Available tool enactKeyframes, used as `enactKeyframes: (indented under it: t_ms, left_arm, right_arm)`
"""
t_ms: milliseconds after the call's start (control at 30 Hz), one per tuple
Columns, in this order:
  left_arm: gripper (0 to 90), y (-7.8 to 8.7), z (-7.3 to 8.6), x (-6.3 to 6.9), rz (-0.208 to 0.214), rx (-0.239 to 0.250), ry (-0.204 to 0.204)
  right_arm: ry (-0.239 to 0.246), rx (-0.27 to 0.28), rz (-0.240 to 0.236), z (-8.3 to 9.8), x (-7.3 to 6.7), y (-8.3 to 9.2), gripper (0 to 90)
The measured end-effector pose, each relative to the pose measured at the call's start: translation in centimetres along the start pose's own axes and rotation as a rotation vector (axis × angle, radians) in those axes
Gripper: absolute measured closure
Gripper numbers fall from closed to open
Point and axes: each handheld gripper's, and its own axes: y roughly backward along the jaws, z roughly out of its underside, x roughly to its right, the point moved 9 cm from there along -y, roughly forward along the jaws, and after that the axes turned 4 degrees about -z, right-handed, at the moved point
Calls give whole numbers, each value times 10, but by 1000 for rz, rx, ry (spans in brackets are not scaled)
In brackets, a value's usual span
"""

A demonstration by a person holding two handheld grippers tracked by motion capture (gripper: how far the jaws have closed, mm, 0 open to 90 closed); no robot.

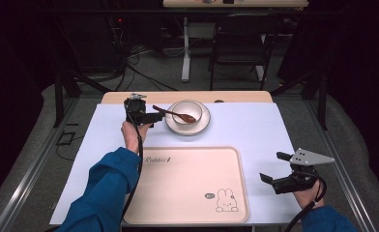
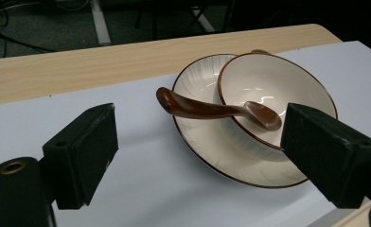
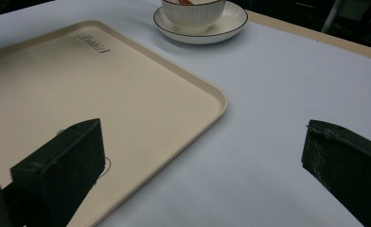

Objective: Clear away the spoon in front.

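Note:
A white bowl with a brown rim stands on a matching saucer at the far middle of the table. A brown spoon rests in the bowl, its handle sticking out to the left over the rim. My left gripper is open just left of the saucer, close to the handle's end. In the left gripper view the spoon lies just ahead of the wide jaws, with nothing between them. My right gripper is open at the near right, empty, over the white mat beside the tray.
A cream tray with a rabbit print lies at the near middle on a white mat. In the right gripper view the tray's corner sits ahead to the left. A wooden table edge runs behind the mat. Chairs and cables stand beyond.

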Motion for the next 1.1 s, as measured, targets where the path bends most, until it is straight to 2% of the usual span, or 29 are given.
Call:
enactKeyframes:
  t_ms: [567, 600, 633, 700, 733, 833, 1100]
  left_arm:
    - [256, -23, 3, 1, -12, -16, 4]
    - [265, -25, 3, 1, -8, -12, 23]
    - [272, -25, 3, 1, -8, -12, 23]
    - [287, -26, -1, 0, 19, 11, 72]
    - [300, -26, -2, 1, 25, 17, 81]
    - [323, -26, -3, 2, 27, 22, 82]
    - [436, -31, -2, 4, 39, 32, 115]
  right_arm:
    - [1, 0, 2, 0, 0, 0, 0]
    - [1, 0, 2, 0, 0, 0, 0]
    - [1, 0, 2, 0, 0, 0, 0]
    - [1, 0, 3, 0, 0, 0, 0]
    - [1, 0, 3, 0, 0, 0, 0]
    - [0, 0, 3, 0, 0, 0, 0]
    - [1, -2, 4, 0, 1, 0, 0]
